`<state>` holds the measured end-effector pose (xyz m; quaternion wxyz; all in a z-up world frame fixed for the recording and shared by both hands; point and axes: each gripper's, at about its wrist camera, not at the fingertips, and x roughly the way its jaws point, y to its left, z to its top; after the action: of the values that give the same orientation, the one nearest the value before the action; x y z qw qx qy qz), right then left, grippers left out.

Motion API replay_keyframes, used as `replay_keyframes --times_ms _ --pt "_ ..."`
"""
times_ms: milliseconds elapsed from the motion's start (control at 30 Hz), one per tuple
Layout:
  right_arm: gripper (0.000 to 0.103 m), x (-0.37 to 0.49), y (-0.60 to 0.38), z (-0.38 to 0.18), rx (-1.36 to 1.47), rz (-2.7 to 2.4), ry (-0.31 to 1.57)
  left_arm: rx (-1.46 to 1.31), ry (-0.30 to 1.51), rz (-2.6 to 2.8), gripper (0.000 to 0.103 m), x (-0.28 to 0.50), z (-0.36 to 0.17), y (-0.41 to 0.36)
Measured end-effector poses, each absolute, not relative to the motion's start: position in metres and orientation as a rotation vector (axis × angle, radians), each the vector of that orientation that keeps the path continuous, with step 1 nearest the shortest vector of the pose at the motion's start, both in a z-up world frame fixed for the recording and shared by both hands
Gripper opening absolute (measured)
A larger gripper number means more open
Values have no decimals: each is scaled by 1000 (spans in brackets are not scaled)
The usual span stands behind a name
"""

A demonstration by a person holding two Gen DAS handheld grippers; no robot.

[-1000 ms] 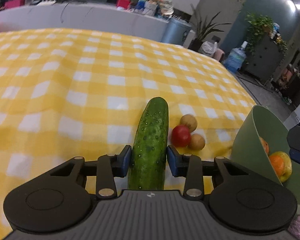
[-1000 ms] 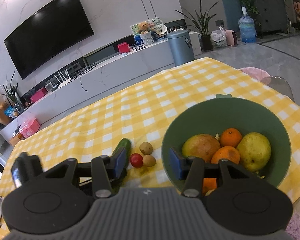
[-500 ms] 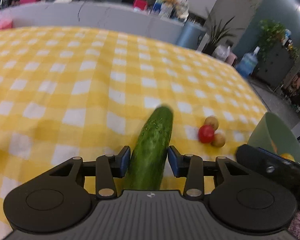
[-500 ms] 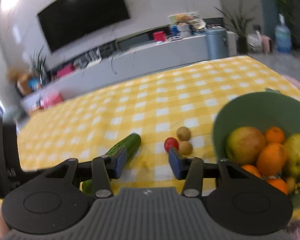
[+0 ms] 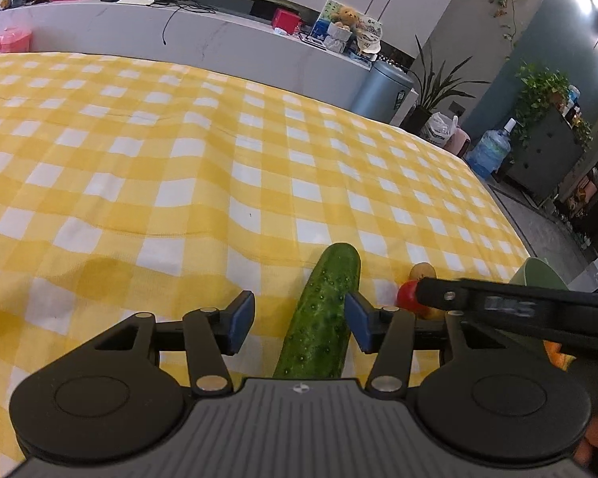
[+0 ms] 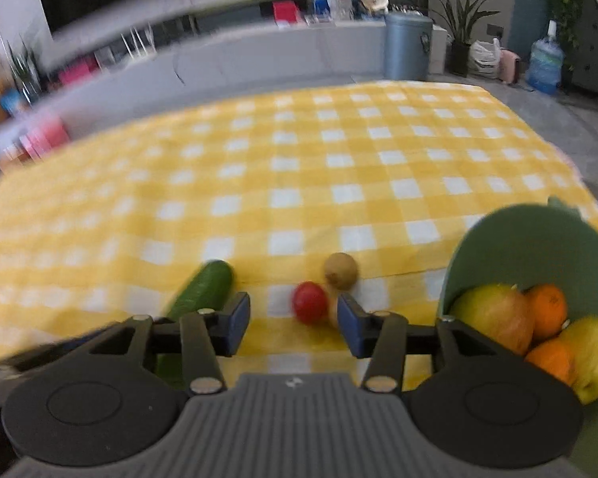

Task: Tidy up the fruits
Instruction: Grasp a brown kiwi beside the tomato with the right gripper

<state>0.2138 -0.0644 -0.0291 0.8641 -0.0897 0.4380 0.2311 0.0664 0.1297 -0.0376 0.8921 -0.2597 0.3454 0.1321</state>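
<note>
Now cucumber (image 5: 323, 310) loose between opening left tool (image 5: 299, 320)

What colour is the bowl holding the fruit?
Pale green bowl, clearest in the right wrist view.

A second ago the left tool (image 5: 299, 324) clamps the cucumber (image 5: 323, 314); now its jaws are opening, the left pad stands clear of the skin, and the cucumber lies slanted on the yellow checked bench (image 5: 179, 167), close against the right pad. The right tool (image 6: 293, 324) sat over the green bowl (image 6: 538, 247) before; now it is beside it, framing the red tomato (image 6: 310, 302), jaws opening, nothing gripped. Its black body (image 5: 518, 308) now crosses the left wrist view, partly hiding the tomato there.
</note>
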Motion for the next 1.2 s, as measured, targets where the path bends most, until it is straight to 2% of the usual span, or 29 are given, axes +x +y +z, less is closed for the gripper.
replay_keyframes --times_ms 100,167,300,400,500,633,733,967,1133,1200 --pt "56 221 -46 -39 -313 446 924 -552 707 272 60 62 -37 131" --pt "55 226 -37 -45 -386 418 923 -563 705 274 60 62 -37 133" --pt "58 234 -22 -57 -545 412 949 -583 710 271 61 62 -37 135" --pt "49 232 -17 -63 -672 486 968 -586 715 272 61 62 -38 136" --pt "50 235 -12 -64 -737 568 1001 -581 715 276 62 62 -38 136" --pt "46 250 -26 -39 -520 707 1103 -587 715 277 62 62 -38 137" --pt "51 249 -36 -21 -429 701 1091 -604 724 286 62 63 -40 140" --pt "50 225 -35 -30 -654 663 1056 -612 733 294 62 63 -42 142" --pt "43 208 -30 -40 -872 690 975 -630 732 298 64 63 -45 147" --pt "43 206 -30 -44 -967 668 955 -640 734 298 64 63 -45 148"
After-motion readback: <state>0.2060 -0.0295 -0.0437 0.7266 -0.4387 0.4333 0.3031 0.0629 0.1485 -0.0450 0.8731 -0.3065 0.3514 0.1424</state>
